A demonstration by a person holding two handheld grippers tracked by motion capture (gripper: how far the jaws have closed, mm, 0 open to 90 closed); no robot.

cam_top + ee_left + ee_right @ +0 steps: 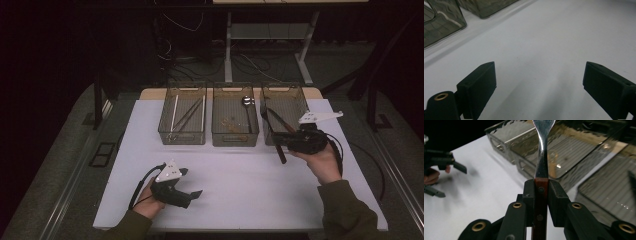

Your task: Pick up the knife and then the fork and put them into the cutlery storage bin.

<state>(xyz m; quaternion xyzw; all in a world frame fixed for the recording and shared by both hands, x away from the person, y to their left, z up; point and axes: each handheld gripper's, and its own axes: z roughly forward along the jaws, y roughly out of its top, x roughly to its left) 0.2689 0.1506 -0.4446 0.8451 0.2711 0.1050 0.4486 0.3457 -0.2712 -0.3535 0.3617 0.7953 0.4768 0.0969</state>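
My right gripper [286, 141] is shut on the reddish wooden handle of a metal utensil [272, 125]. I hold it at the front of the right-hand clear bin [283, 87], and its metal end slants up over that bin. In the right gripper view the jaws [541, 187] clamp the riveted handle, and the steel shaft [542, 157] rises towards the bins; its head is cut off by the frame. My left gripper [191, 182] rests low near the table's front left. It is open, and the left gripper view shows bare white table between its jaws [539, 80].
Three clear bins stand in a row at the back of the white table [240, 180]. The left bin [184, 87] holds long thin sticks [187, 116], and the middle bin [235, 143] holds a spoon [247, 101]. Cables and table legs lie beyond.
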